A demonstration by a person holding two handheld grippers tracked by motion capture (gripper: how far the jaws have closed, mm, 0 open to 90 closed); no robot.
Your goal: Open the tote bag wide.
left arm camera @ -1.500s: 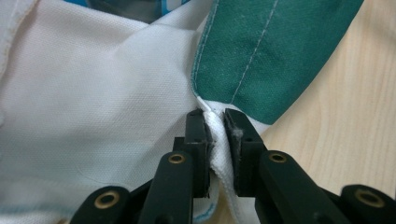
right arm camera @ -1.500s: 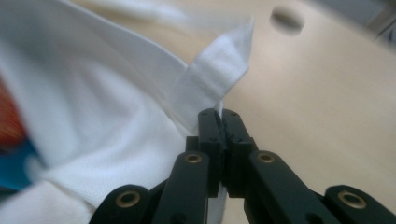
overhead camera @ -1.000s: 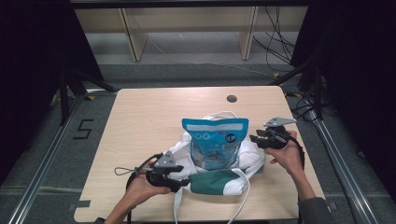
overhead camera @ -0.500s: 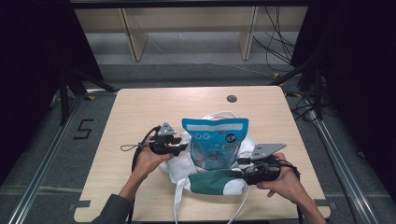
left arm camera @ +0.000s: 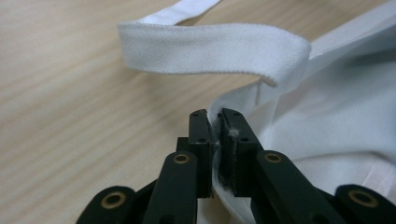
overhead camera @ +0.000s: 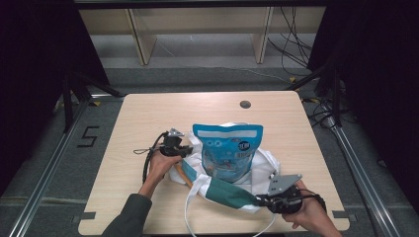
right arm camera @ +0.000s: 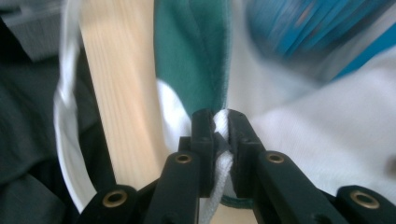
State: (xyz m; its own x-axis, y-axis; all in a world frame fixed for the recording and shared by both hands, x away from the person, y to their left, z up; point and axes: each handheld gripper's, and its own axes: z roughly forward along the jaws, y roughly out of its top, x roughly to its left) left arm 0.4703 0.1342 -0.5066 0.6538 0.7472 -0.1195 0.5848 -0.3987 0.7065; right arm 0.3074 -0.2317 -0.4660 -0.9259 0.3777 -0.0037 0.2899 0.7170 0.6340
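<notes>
Both grippers have moved along the soft white cloth bag [overhead camera: 257,170] on the wooden table [overhead camera: 148,118], and their jaws have just been closing. The left gripper [overhead camera: 187,150] now pinches the bag's left edge beside a flat woven strap [left arm camera: 210,53]; earlier it was lower down. The right gripper [overhead camera: 262,201] pinches the bag's near corner by the green band [overhead camera: 227,193], below the shiny blue pouch [overhead camera: 227,150].

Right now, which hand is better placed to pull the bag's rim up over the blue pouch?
Left: the left gripper pinches the bag rim beside the blue pouch; the right gripper grips the near green edge.
</notes>
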